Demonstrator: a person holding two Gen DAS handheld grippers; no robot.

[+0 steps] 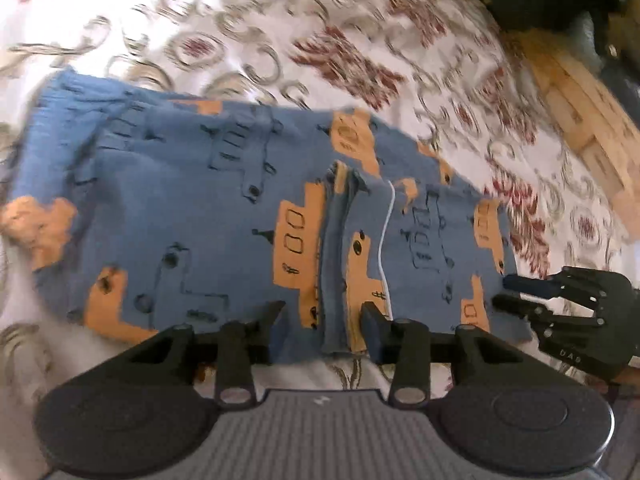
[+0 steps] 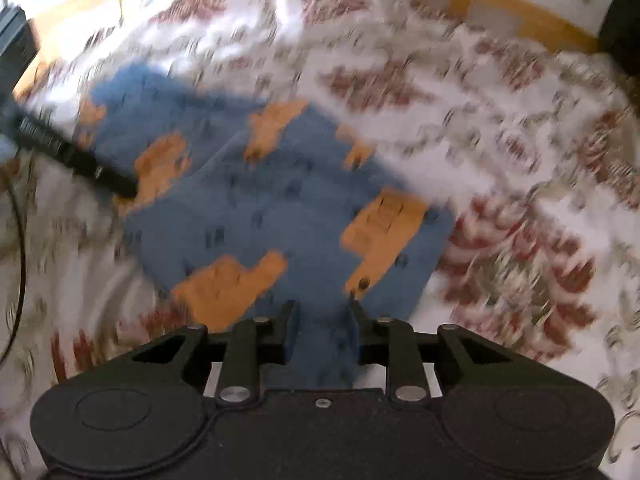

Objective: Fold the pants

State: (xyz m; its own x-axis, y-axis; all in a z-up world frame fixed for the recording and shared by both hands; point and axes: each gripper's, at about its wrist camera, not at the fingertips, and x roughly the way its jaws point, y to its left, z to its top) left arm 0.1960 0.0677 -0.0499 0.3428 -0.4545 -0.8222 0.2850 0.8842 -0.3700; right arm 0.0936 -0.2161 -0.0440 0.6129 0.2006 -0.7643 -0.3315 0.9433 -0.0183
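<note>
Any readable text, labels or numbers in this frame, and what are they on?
"UAS", roughly; the letters are small: on the body of the right gripper, left wrist view.
White lettering on the left gripper, right wrist view: too blurred to read.
The pants carry drawn vehicles only, no words.

Soft matt cloth pants (image 1: pixel 192 216) on printed cloth bedspread (image 1: pixel 248 32); wood floor (image 1: pixel 592 120).

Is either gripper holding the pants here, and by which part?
Neither clearly grips. The left gripper is open, straddling the near edge of the pants. The right gripper has fabric between its fingers, but blur hides any clamp.
</note>
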